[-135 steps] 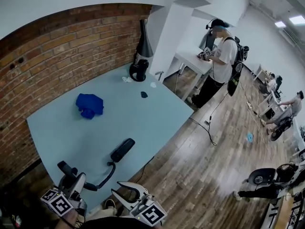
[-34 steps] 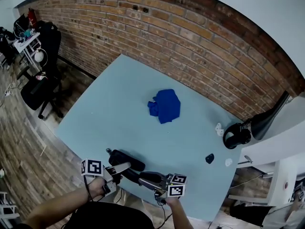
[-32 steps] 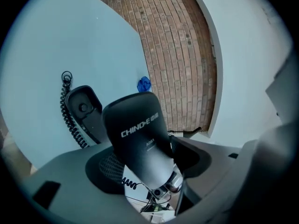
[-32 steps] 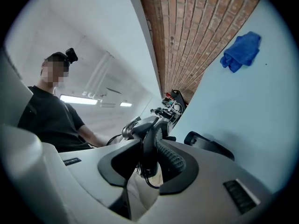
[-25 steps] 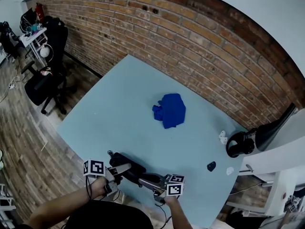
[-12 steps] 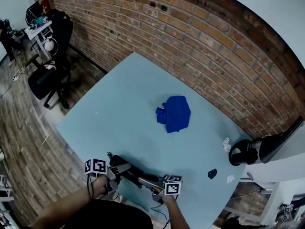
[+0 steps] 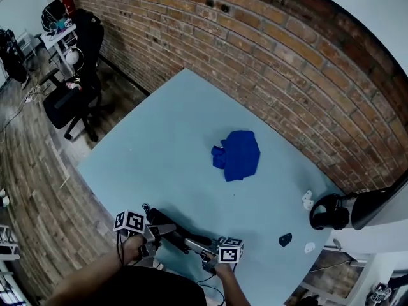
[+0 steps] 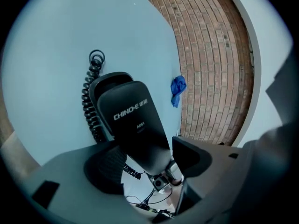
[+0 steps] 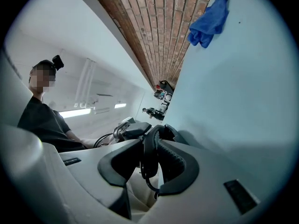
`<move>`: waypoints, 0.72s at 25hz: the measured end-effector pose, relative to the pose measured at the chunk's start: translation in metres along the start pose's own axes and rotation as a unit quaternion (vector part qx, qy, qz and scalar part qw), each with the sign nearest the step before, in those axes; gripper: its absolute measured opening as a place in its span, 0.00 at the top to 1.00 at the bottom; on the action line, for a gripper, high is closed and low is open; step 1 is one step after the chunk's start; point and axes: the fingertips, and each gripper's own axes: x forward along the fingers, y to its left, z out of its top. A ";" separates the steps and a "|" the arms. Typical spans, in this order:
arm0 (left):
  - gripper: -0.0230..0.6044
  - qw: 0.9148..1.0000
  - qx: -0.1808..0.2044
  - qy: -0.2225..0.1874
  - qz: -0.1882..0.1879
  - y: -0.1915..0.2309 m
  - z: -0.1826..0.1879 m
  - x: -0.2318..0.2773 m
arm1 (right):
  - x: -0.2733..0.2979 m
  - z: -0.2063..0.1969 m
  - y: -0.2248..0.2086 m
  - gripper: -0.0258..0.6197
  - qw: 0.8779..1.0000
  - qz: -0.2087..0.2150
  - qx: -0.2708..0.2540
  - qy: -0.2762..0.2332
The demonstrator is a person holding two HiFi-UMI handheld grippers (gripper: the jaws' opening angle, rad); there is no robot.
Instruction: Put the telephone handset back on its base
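Note:
The black telephone handset (image 7: pixel 180 233) is at the near edge of the light blue table (image 7: pixel 166 139), between my two grippers. In the left gripper view the handset (image 8: pixel 133 120) lies back up, its far end over the black base (image 8: pixel 99 85), with the coiled cord (image 8: pixel 88 104) alongside. My left gripper (image 7: pixel 166 227) straddles its near end, and a narrow gap shows beside the right pad (image 8: pixel 191 155). My right gripper (image 9: pixel 150 160) is shut on the handset (image 9: pixel 148 148), seen edge-on. In the head view my right gripper (image 7: pixel 199 244) faces the left one.
A crumpled blue cloth (image 7: pixel 239 155) lies mid-table. Black headphones (image 7: pixel 328 212), a small dark object (image 7: pixel 285 239) and small white bits sit at the right end. A brick wall runs behind the table. An office chair (image 7: pixel 67 101) stands on the wooden floor at left.
The head camera has swung a little, so table and cloth sit differently in the picture. Both grippers and the handset stay together at the near edge.

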 end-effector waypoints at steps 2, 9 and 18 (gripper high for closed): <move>0.44 1.000 -0.021 -0.007 0.000 0.001 -0.001 -0.003 | 0.002 -0.001 -0.003 0.78 1.000 -0.006 0.002 0.005; 0.45 1.000 -0.019 -0.003 -0.003 -0.004 -0.009 -0.014 | 0.007 -0.002 -0.003 0.78 1.000 -0.002 0.016 0.012; 0.49 0.998 0.059 -0.029 0.012 -0.017 -0.004 -0.063 | 0.008 0.004 -0.007 0.78 0.999 -0.002 0.052 0.012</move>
